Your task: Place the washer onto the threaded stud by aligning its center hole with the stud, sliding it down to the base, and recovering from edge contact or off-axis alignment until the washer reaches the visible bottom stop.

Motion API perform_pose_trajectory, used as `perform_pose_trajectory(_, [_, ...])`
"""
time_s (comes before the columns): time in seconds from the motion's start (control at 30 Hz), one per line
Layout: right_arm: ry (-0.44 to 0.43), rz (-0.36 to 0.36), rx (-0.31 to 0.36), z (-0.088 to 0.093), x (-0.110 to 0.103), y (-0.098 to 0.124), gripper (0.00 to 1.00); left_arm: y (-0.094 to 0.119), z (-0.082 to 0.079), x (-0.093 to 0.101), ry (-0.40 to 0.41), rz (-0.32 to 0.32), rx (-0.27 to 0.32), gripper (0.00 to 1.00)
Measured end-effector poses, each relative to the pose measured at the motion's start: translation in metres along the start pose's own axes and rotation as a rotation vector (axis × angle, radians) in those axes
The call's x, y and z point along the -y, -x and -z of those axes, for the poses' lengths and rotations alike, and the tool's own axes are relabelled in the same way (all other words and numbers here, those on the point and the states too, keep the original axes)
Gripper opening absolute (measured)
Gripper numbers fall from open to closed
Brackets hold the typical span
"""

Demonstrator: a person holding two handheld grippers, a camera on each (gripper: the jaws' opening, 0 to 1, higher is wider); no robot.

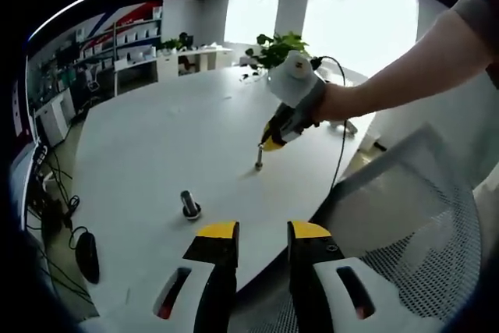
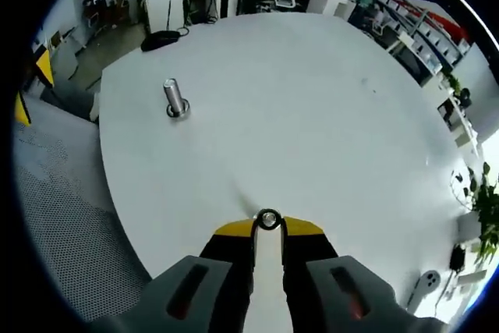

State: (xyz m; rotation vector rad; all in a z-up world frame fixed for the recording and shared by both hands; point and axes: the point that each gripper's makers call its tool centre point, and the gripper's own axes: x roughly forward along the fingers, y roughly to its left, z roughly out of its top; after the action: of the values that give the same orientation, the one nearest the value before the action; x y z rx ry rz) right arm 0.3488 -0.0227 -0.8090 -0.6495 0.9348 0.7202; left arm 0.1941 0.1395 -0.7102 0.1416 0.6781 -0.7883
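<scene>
We take the stud (image 2: pixel 176 97) as our landmark: a short grey threaded post standing upright on its round base on the white bench (image 2: pixel 312 115), nothing on it yet. In the left gripper view the same stud (image 1: pixel 189 203) sits just ahead of the left tongs (image 1: pixel 261 229), slightly to their left.

The right tongs (image 2: pixel 267 226) are closed on the washer (image 2: pixel 268 218), a small metal ring pinched at the yellow tips, its centre hole visible to us. The washer is well apart from the stud, nearer the bench edge. In the left gripper view the right tongs (image 1: pixel 260 160) point down at the bench beyond the stud and to its right, held by a person's hand (image 1: pixel 335 103) with the forearm running off to the right; something small and metallic (most likely the washer, too small to be sure) sits at their tips, low over the bench or touching it, we cannot tell which.

The left tongs are empty, jaws parted with a clear gap, hovering near the bench edge on the near side of the stud.

A mesh chair (image 1: pixel 405 216) sits off the bench edge to the stud's right, a potted plant (image 1: pixel 277 47) stands at the bench's far edge beyond it, and a black mouse (image 1: pixel 86 255) lies on the floor to the stud's left.
</scene>
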Motion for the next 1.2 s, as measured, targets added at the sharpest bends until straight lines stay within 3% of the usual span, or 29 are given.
perform_pose_trajectory(0.53, [-0.001, -0.018, -0.045, 0.005, -0.001, -0.006, 0.14, 0.000, 0.000, 0.001, 0.009, 0.008, -0.001, 0.23])
perform_pose_trajectory(0.57, [-0.001, -0.020, -0.052, 0.007, 0.000, -0.006, 0.04, 0.000, 0.000, 0.001, 0.010, 0.008, -0.001, 0.23])
perform_pose_trajectory(0.6, [0.047, -0.048, -0.063, 0.009, -0.002, -0.006, 0.03, 0.000, 0.000, 0.000, 0.012, 0.008, 0.000, 0.23])
perform_pose_trajectory(0.8, [-0.024, -0.044, -0.079, 0.015, -0.004, -0.009, 0.04, 0.000, 0.000, -0.001, 0.016, 0.004, 0.001, 0.23])
perform_pose_trajectory(1.2, [-0.046, -0.038, -0.083, 0.022, 0.000, -0.010, 0.07, -0.001, 0.001, -0.001, 0.014, 0.002, -0.006, 0.23])
